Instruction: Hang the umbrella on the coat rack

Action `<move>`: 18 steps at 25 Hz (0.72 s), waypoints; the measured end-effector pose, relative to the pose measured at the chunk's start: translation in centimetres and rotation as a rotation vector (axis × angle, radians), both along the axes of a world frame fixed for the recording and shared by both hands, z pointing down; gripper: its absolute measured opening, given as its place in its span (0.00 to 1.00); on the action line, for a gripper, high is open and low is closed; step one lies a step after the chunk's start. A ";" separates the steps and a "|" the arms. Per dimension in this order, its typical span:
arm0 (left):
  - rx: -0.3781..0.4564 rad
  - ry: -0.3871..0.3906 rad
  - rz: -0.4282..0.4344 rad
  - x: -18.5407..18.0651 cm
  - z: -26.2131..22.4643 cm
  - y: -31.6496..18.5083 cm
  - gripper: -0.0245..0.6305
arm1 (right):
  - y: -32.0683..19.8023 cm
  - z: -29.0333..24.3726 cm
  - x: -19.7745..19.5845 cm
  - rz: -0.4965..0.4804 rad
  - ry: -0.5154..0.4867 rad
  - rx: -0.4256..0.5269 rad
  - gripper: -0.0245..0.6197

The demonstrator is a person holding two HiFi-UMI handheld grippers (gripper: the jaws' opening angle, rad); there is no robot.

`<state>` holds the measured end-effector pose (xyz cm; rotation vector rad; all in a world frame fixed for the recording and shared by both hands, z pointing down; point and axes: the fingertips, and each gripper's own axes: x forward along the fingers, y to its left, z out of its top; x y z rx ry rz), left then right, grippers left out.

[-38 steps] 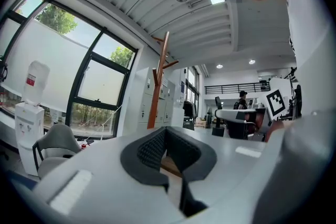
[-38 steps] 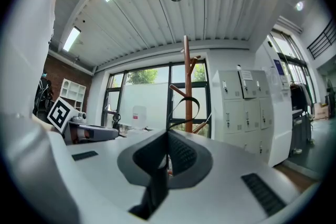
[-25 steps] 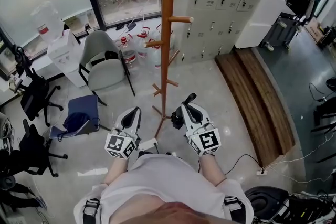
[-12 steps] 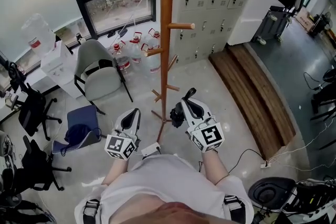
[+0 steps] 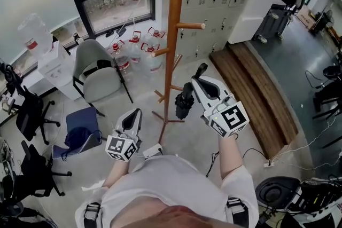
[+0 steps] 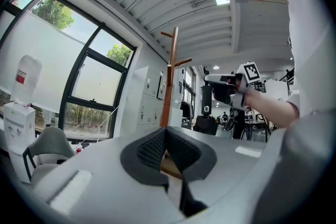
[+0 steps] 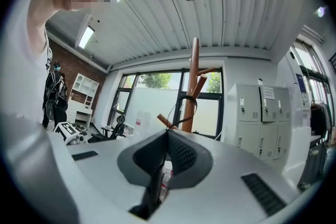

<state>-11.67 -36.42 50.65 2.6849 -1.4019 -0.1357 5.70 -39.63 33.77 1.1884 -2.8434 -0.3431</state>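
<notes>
Over the glossy floor (image 5: 144,101) by the coat rack (image 5: 174,34), right hand-held gripper (image 5: 201,70) clamps the umbrella (image 5: 185,101); left hand-held gripper (image 5: 135,114) sits closed.

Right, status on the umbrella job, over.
Left hand-held gripper shut, empty. Right hand-held gripper shut on umbrella. Not yet hung; coat rack just ahead.
</notes>
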 end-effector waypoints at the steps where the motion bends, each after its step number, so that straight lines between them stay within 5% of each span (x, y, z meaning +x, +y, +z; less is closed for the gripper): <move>1: 0.002 0.001 0.000 -0.1 0.1 0.1 0.05 | -0.2 -0.5 -0.1 -0.006 0.004 0.002 0.05; 18: -0.006 0.015 -0.035 -2.3 0.4 0.0 0.05 | -5.6 -7.8 -0.3 0.013 -0.022 0.063 0.05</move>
